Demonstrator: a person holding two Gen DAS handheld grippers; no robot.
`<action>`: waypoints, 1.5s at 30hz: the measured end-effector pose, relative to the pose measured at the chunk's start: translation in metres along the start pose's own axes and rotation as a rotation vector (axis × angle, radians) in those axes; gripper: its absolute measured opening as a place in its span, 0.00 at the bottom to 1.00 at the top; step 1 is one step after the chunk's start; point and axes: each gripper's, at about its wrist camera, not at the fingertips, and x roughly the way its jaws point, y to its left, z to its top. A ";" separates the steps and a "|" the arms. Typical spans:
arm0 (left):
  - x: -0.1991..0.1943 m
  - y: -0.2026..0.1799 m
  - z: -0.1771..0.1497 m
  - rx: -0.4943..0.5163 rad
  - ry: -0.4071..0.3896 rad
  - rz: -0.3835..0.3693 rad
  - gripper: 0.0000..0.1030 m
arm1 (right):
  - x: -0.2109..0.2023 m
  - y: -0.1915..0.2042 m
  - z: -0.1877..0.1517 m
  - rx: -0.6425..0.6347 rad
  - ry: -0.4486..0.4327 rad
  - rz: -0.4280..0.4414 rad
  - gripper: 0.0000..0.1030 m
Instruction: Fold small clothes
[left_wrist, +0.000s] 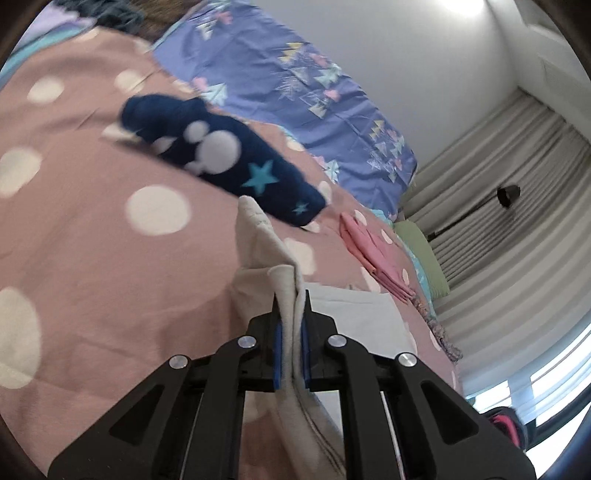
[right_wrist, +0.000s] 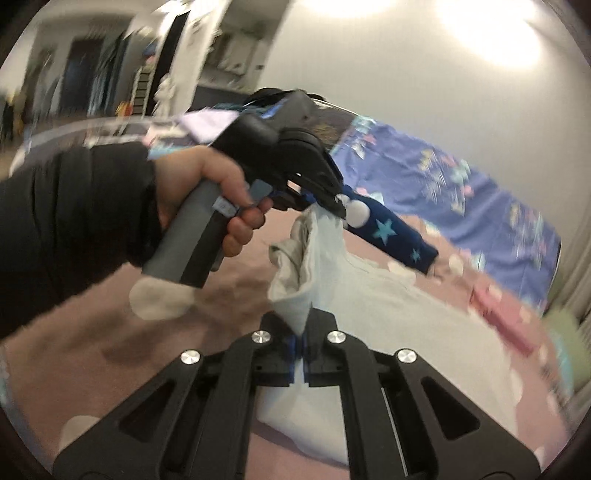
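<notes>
A small white garment (left_wrist: 266, 258) is pinched between the blue pads of my left gripper (left_wrist: 291, 306), which is shut on it above the pink dotted bedspread (left_wrist: 110, 258). My right gripper (right_wrist: 304, 325) is shut on another edge of the same white garment (right_wrist: 369, 302), whose lower part lies on the bed. The left gripper (right_wrist: 332, 203) shows in the right wrist view, held by a hand in a black sleeve and lifting the cloth. A folded navy garment with stars and white dots (left_wrist: 221, 162) lies beyond.
A folded pink garment (left_wrist: 373, 254) lies to the right on the bed. A purple patterned sheet (left_wrist: 295, 92) runs along the white wall. A green pillow (left_wrist: 424, 254), curtains (left_wrist: 517, 221) and a window stand at the right. A room with furniture shows at the far left of the right wrist view.
</notes>
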 end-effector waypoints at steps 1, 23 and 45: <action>0.004 -0.010 0.002 0.013 0.004 0.010 0.07 | -0.005 -0.009 -0.002 0.037 -0.001 0.000 0.02; 0.159 -0.204 -0.042 0.319 0.097 0.205 0.07 | -0.062 -0.213 -0.118 0.624 0.027 -0.001 0.02; 0.278 -0.269 -0.098 0.563 0.259 0.367 0.07 | -0.068 -0.282 -0.203 0.905 0.031 0.030 0.02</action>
